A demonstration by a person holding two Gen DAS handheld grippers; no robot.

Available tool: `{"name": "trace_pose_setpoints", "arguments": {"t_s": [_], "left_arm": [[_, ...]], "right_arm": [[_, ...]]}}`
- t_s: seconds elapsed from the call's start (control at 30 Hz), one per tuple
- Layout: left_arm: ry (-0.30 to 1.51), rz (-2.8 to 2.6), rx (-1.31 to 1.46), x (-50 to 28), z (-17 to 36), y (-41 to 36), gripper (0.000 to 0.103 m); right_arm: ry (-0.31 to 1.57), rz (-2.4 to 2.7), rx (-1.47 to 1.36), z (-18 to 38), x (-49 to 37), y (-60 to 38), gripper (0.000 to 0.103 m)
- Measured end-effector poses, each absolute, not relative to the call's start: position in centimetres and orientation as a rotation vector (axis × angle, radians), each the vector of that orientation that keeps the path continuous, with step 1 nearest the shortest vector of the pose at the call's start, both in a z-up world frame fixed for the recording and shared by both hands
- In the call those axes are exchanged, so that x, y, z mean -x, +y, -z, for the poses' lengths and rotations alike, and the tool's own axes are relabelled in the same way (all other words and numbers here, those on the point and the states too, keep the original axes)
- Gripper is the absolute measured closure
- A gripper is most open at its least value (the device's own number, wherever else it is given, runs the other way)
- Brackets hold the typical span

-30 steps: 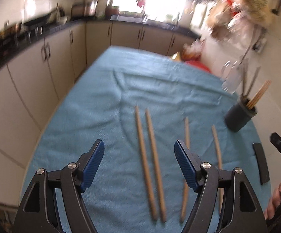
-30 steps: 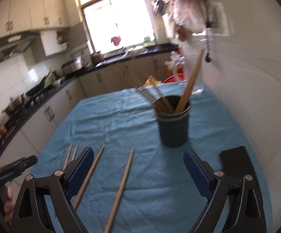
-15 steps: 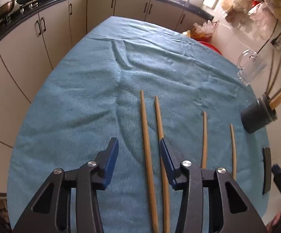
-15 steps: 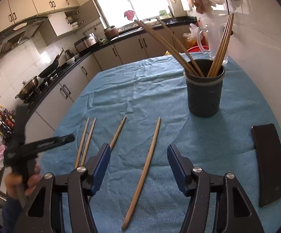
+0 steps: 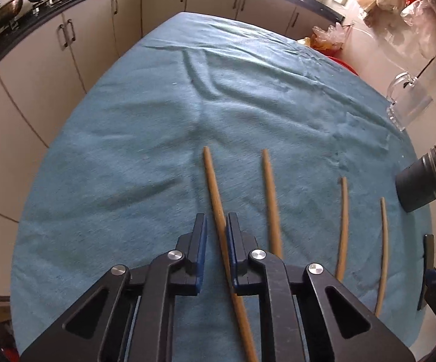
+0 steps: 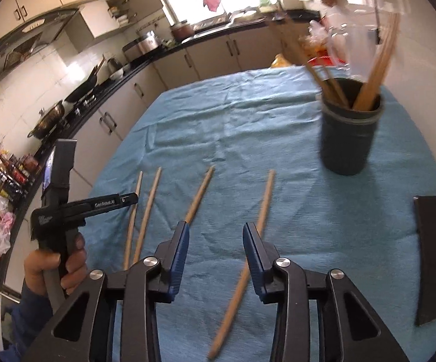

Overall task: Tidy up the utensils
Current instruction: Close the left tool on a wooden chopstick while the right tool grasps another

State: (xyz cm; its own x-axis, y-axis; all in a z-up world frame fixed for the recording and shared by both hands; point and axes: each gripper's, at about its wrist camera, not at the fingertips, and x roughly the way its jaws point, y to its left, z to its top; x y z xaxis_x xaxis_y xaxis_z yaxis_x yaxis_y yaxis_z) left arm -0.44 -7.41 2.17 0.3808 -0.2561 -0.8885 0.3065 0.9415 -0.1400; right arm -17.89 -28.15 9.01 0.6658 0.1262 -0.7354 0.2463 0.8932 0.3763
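Evidently, in the left wrist view the left gripper [image 5: 216,229] sits low in the frame's centre, its jaws closing to a narrow slot around the leftmost chopstick [image 5: 215,193]. The right pad looks to be against the wood while a sliver of gap shows on the left, so I cannot tell whether the grip has bitten yet. Three more chopsticks lie parallel on the blue cloth [image 5: 127,150], spaced apart, which leaves each one reachable alone. The dark holder [image 5: 420,184] at the right edge already has sticks in it, so it is probably where these go.

In the right wrist view the right gripper [image 6: 216,241] is at bottom centre, its jaws closing but with a wide gap. The rightmost chopstick [image 6: 263,205] passes just behind the right pad, not between the pads, so nothing is held. The holder stands upper right; a flat black object [image 6: 432,256] lies at the right edge.
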Motion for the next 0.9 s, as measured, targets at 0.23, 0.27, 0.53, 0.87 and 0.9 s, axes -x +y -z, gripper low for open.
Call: {"name": "trace_pose_setpoints", "arguments": {"t_s": [0.23, 0.27, 0.53, 0.87, 0.9], "left_arm": [[1.138, 0.355, -0.027, 0.7, -2.2, -5.4, 0.091], [1.138, 0.356, -0.025, 0.7, -2.2, -5.4, 0.091], [1.123, 0.360, -0.037, 0.7, -2.2, -5.7, 0.091], [1.072, 0.420, -0.002, 1.4, -2.9, -5.9, 0.097], [1.052, 0.430, 0.005, 1.7, -3.5, -5.7, 0.097]], "right_arm": [[0.996, 0.022, -0.586, -6.3, 11.3, -27.6, 0.068], [1.018, 0.020, -0.610, -5.7, 10.2, -27.8, 0.068], [1.150, 0.086, -0.623, -2.7, 5.3, -27.7, 0.079], [1.142, 0.062, -0.530, -2.7, 4.5, -25.4, 0.096], [1.116, 0.052, -0.533, -3.2, 5.0, -25.5, 0.096]]}}
